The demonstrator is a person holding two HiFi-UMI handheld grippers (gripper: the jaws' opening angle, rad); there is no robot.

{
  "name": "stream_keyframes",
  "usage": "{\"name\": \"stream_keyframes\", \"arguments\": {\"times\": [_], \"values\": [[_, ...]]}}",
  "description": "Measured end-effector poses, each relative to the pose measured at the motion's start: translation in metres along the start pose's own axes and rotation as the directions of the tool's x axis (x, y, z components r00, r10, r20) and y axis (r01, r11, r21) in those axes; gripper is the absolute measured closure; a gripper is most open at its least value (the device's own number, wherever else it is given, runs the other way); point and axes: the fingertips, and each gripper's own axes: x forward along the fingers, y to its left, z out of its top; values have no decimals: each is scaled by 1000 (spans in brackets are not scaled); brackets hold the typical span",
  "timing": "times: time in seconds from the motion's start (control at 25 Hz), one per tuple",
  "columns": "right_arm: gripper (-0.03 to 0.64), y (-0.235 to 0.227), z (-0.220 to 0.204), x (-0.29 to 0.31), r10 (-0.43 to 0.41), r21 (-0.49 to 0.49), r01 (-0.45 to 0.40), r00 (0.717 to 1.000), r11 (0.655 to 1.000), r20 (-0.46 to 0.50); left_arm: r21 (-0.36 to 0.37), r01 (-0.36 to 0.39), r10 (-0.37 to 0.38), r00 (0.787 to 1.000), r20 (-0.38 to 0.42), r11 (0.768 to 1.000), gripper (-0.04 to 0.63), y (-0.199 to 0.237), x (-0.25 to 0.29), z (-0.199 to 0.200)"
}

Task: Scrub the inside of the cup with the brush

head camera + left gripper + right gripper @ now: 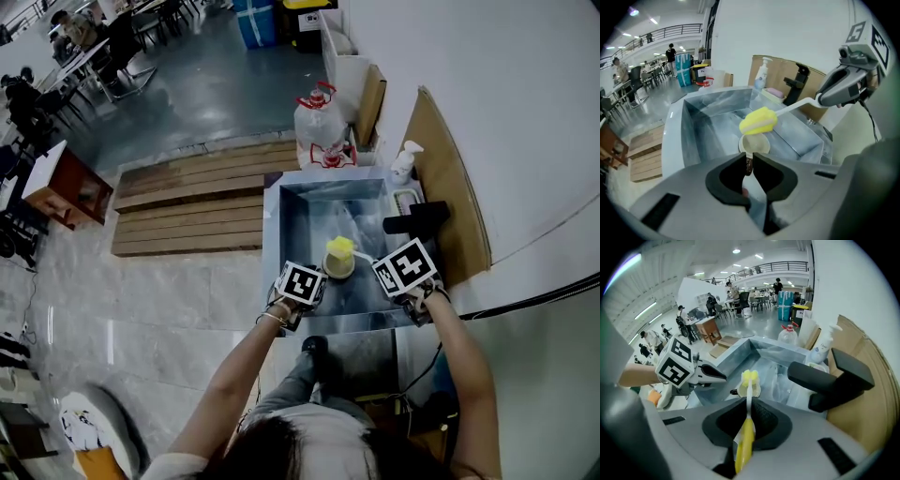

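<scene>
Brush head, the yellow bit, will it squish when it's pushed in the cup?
Probably: the brush head looks like soft sponge, so it should squash. Its thin white stem might bend a little under a hard push.

Here's the steel sink (274, 234), backed up against a plain white wall (506, 84). Cardboard sheets (448, 178) lean on that wall right beside the sink. Off the sink's left side, a wooden pallet (187, 202) lies on glossy grey floor (197, 84). Far beyond the sink are tables and chairs (112, 47) and blue bins (255, 21). High over the hall beyond the sink, ceiling lights (736, 251) glow.
</scene>
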Motion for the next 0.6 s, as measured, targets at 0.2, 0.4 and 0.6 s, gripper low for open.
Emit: {"name": "stream_keyframes", "arguments": {"times": [0.2, 0.4, 0.6], "values": [[569, 4, -1, -9, -34, 13, 33, 996, 999, 83, -9, -40, 41, 997, 71, 999, 555, 0, -26, 5], [569, 9, 0, -18, -59, 26, 55, 986, 998, 155, -28, -70, 73, 989, 131, 997, 564, -2, -49, 10], [569, 15, -3, -31, -96, 48, 87, 968, 995, 234, -39, -106, 112, 974, 198, 994, 577, -7, -68, 9]]}}
